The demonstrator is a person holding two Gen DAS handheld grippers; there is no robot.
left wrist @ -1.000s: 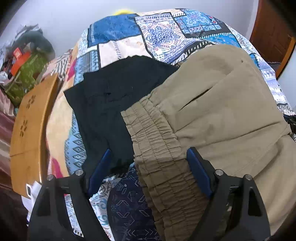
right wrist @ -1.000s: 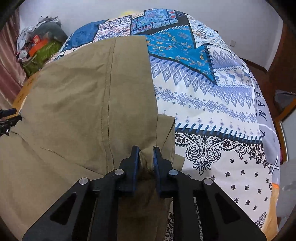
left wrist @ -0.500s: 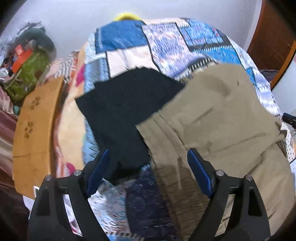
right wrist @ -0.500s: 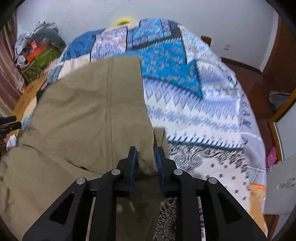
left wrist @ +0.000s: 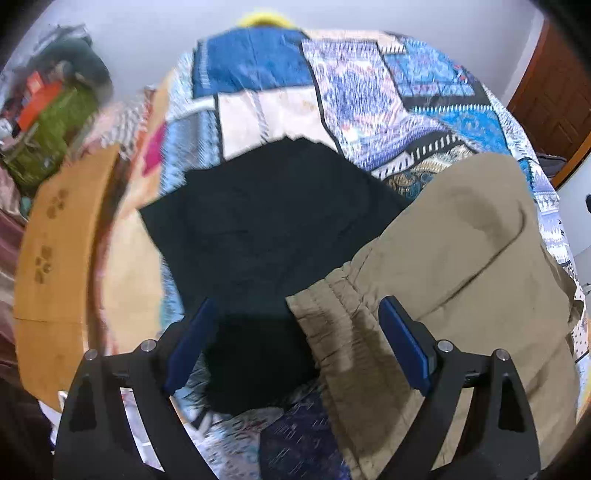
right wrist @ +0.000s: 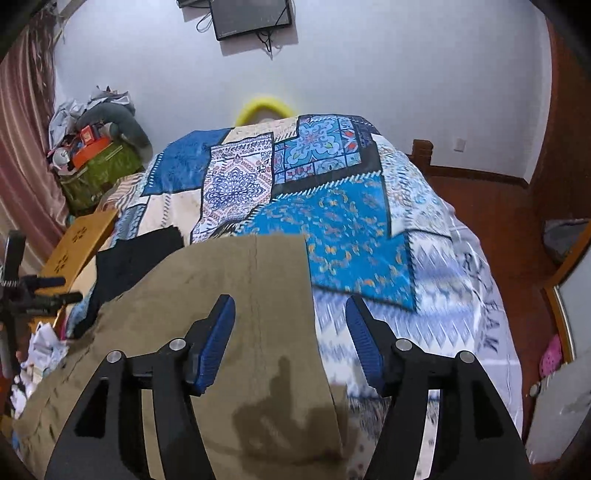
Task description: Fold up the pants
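A bedroom with pale walls [right wrist: 369, 74], brown skirting and floor at 3 o'clock, a dark screen [right wrist: 251, 16] mounted high at 12 o'clock in the right wrist view. A bed filling the middle, covered by a patchwork bedspread [right wrist: 332, 221] in blues, whites and black.

Nearest in the right wrist view: right gripper [right wrist: 290, 339], blue pads spread apart, nothing between them, raised clear above the cloth; jaws just been opening. Directly below and toward 7 o'clock, khaki pants [right wrist: 221, 314] lying flat on the bedspread, a seam running up the middle, the far edge straight, a dark shadow of the gripper on the fabric near 6 o'clock. Beyond the pants at 10 o'clock, a black garment [right wrist: 140, 254] partly tucked under the khaki edge. At 9 o'clock, the left gripper seen small and side-on at the frame edge, beside a wooden board [right wrist: 77, 243]. Farther, at 10 to 11 o'clock, a heap of clutter [right wrist: 96, 147] against a reddish curtain [right wrist: 22, 147]. At 12 o'clock past the bed's far end, a yellow curved thing [right wrist: 264, 105].

Nearest in the left wrist view, blurred: left gripper [left wrist: 291, 332], pads spread wide, gripping nothing, jaws opened a little further just now. Under it, the elastic waistband [left wrist: 332, 314] of the khaki pants at 5 o'clock and the black garment at centre, touching and overlapping. Wooden board at 9 o'clock.
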